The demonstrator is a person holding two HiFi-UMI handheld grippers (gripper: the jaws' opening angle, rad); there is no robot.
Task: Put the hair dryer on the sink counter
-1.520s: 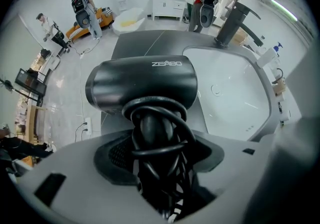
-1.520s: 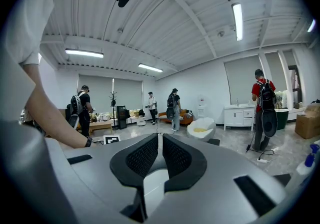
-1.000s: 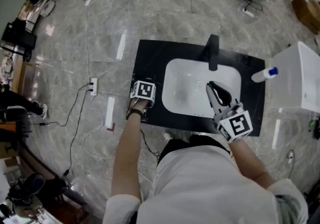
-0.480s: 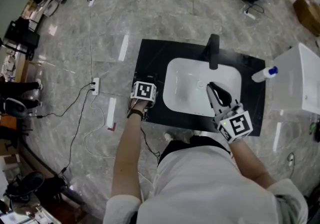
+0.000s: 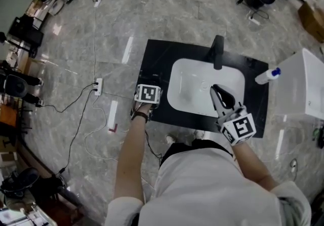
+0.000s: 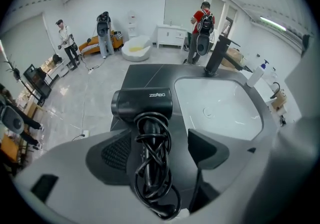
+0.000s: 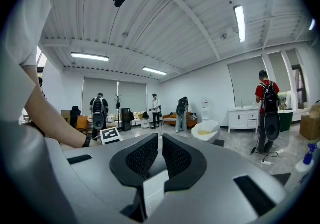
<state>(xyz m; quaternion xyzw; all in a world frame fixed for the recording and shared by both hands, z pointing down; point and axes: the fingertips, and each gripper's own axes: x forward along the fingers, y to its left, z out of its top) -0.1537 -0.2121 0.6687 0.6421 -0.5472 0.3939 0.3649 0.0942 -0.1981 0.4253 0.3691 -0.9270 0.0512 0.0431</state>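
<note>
the left gripper (image 6: 159, 140) is at the left end of the black sink counter (image 5: 157, 60). its jaws are opening, and the two fingers (image 6: 117, 153) stand wide apart and released. the black hair dryer (image 6: 142, 105) lies on the counter between them. its handle runs back down the gap between the fingers, with the black cord (image 6: 152, 168) wound round it in loops. its barrel lies crosswise just past the fingertips. the right-hand finger stands clear of the handle with counter showing between. the left-hand finger is close beside the cord, and no squeeze on it shows.

to the right of these fingers, just past the dryer, is the white basin (image 5: 202, 86). the black faucet (image 5: 218, 50) stands at the basin's far rim, well ahead of the fingertips and to their right.

the right gripper (image 7: 160, 143) hangs over the near right part of the basin in the head view. its ribbed fingers (image 7: 142, 158) are clenched almost together, with only a thin slit between them and nothing in it.

a white bottle with a blue cap (image 5: 267, 75) is well off to the right of the right gripper's fingers, beyond the counter's right edge and next to a white cabinet (image 5: 304, 83).
</note>
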